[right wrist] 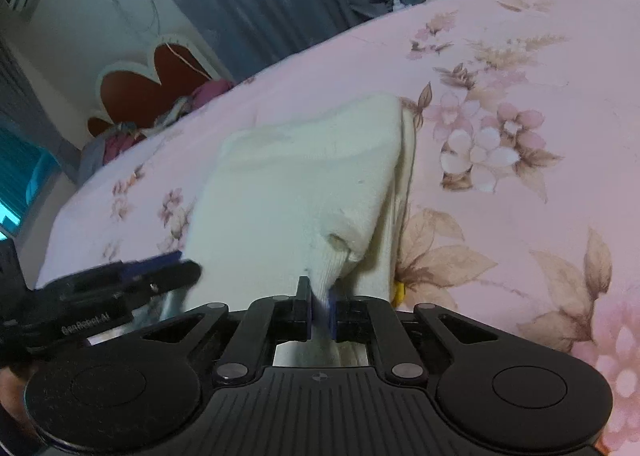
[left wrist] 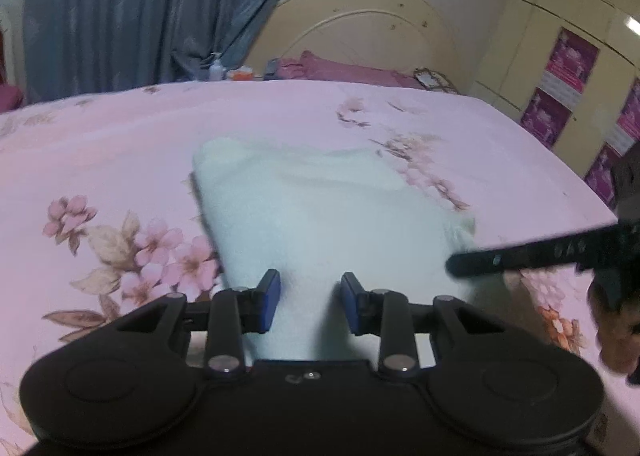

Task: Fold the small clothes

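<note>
A small white knit garment [left wrist: 320,208] lies folded on the pink floral bedsheet [left wrist: 120,144]; it also shows in the right wrist view [right wrist: 304,184]. My left gripper [left wrist: 310,298] is open, its blue pads either side of the garment's near edge, not closed on it. My right gripper [right wrist: 320,314] is shut on the garment's near corner, pinching the white fabric between its pads. The right gripper's finger shows at the garment's right corner in the left wrist view [left wrist: 520,256]. The left gripper shows at the left in the right wrist view [right wrist: 152,270].
A cream headboard [left wrist: 360,28] and pink pillows [left wrist: 340,70] stand at the bed's far end. A blue curtain [left wrist: 140,8] hangs at the back left. Cream wardrobes with purple posters [left wrist: 568,60] are at the right. A small yellow thing [right wrist: 399,290] peeks from under the garment.
</note>
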